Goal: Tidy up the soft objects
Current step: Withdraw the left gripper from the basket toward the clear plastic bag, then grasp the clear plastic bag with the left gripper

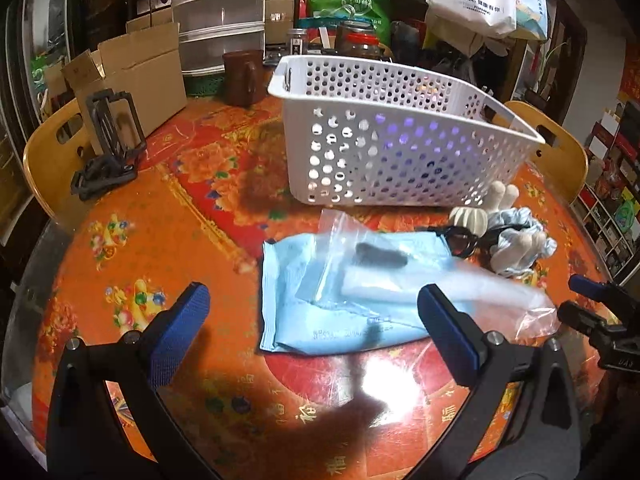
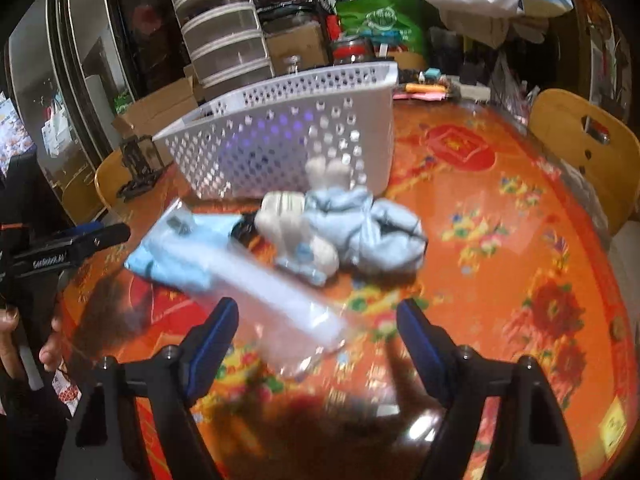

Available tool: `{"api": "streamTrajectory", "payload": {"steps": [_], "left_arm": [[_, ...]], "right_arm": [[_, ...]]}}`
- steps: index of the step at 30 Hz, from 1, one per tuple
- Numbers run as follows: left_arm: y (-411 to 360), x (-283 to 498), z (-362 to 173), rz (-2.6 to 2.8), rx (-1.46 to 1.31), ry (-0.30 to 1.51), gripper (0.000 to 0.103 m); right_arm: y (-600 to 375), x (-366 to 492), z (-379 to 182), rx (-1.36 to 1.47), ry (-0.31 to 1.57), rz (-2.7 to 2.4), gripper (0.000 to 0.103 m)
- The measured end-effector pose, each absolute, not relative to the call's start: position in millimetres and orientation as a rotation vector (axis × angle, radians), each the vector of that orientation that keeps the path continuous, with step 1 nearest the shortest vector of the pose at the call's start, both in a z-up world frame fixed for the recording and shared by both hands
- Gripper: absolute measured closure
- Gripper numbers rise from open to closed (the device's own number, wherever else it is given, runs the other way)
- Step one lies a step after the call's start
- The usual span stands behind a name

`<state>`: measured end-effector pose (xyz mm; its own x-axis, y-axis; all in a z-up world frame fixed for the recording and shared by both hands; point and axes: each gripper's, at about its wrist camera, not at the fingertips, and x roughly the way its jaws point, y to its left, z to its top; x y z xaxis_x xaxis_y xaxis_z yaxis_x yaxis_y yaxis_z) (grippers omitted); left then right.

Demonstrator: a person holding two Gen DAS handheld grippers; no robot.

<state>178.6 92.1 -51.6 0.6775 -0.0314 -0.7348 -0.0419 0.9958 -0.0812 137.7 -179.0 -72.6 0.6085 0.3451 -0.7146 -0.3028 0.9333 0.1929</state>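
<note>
A white perforated basket [image 1: 400, 136] stands on the table; it also shows in the right wrist view [image 2: 288, 128]. In front of it lie a light blue soft pack [image 1: 320, 316], a clear zip bag [image 1: 360, 268] on top of it, and a plush toy in blue clothes [image 1: 516, 240]. The right wrist view shows the pack [image 2: 168, 260], the clear bag [image 2: 280, 304] and the plush toy [image 2: 344, 224]. My left gripper [image 1: 316, 320] is open just above the pack. My right gripper [image 2: 316, 332] is open over the end of the clear bag; the view is blurred.
The table carries a red and orange floral cloth [image 1: 160, 240]. A black stand [image 1: 108, 144], a cardboard box [image 1: 140, 76], a brown mug [image 1: 240, 76], jars and stacked drawers [image 1: 220, 12] crowd the far side. Wooden chairs [image 2: 580, 152] stand at the edges.
</note>
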Motion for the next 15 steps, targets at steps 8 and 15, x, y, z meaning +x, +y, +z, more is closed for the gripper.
{"api": "streamTrajectory", "payload": {"steps": [8, 15], "left_arm": [[95.1, 182.4, -72.4, -0.01, -0.119, 0.866, 0.0], [89.6, 194.4, -78.9, -0.052, -0.116, 0.881, 0.0]], "right_arm": [[-173.4, 134.3, -87.7, 0.064, 0.885, 0.381, 0.03], [-166.2, 141.6, -92.8, 0.043, 0.904, 0.386, 0.034]]}}
